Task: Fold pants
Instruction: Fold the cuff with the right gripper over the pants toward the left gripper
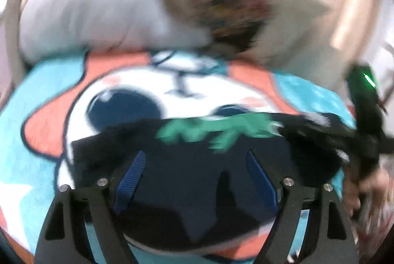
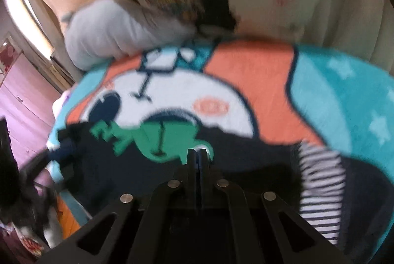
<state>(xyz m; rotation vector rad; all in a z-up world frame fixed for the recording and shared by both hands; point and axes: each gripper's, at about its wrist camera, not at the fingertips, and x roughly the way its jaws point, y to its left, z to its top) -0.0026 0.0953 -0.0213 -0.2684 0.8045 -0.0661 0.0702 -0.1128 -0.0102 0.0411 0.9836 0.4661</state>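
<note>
Garment: dark navy pants (image 1: 192,165) with a green printed figure (image 1: 216,131) are spread on a bed, over a cartoon-print blanket (image 1: 44,101) in teal, orange and white. A striped inner lining or band (image 2: 320,180) is exposed at one end in the right wrist view.

Left gripper: the left gripper (image 1: 194,177) is held spread wide, its blue-padded fingers (image 1: 130,177) poised over the dark cloth. Nothing is seen between them; contact with the fabric cannot be confirmed.

Right gripper: the right gripper (image 2: 197,155) is seen pressed together at the tips, right at the edge of the green print. A thin fold of cloth may be pinched there, but this cannot be told from the blurred frame.

Handling: the fabric is judged soft, light and limp, with no stiffness of its own. Sagging and bunching are to be expected when one edge is lifted. Slight cling to the fleecy blanket is likely.

Hold points: edges and corners are preferred, such as the waistband or a leg hem, one per gripper. A flat mid-panel pinch is judged liable to gather several layers.

Surroundings: a grey pillow (image 1: 98,10) and a patterned cloth (image 1: 229,7) lie beyond the blanket, well apart from the pants.

Image quality: both views are motion-blurred, so fine detail is unreliable.
</note>
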